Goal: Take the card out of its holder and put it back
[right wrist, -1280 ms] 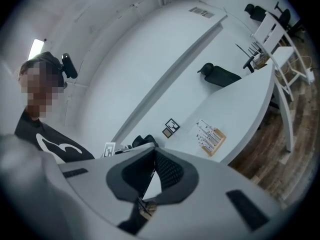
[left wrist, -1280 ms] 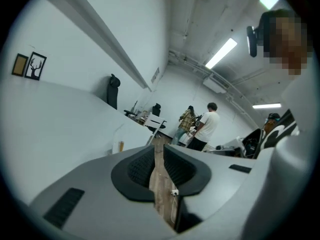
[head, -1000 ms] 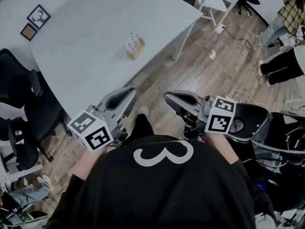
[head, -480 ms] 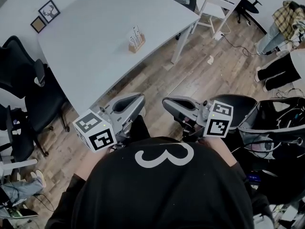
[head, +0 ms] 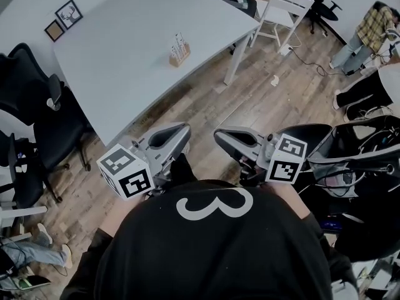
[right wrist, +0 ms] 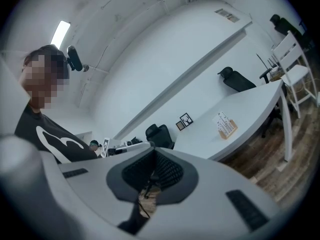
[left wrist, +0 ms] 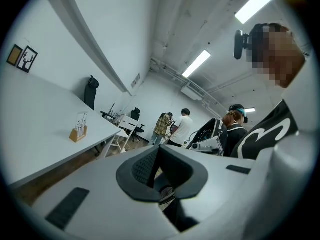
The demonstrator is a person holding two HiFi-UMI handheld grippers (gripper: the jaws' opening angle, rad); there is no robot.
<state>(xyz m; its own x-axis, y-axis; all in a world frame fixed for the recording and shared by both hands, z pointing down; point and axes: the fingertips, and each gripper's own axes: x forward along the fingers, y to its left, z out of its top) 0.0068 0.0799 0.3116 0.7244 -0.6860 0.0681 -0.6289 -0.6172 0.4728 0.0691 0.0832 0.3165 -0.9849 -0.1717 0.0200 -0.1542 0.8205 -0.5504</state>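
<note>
Wood-grain planks make up the brown floor [head: 250,105], and over its upper left spreads the broad pale grey table [head: 125,55] with a rounded edge. At the bottom of the head view sits the person's black shirt with a white figure printed on it [head: 212,249]. Black office chairs [head: 37,105] crowd the table's left side, and a white slatted wooden chair [head: 281,5] stands at its far end.

Both tools are held close in front of the shirt, pointing out over the floor and short of the table's near edge. The left grey two-jaw gripper with its marker cube [head: 178,130] has its dark pads pressed together with nothing between them. The right grey two-jaw gripper with its own marker cube [head: 224,135] looks the same in its own view – pads meeting, nothing pinched.

Two small framed pictures [head: 69,12] lie at the table's far left corner. Near the table's right edge stands the little light wooden block holder [head: 179,59], well apart from both grippers. The white printed card [head: 179,42] stands upright in it.
</note>
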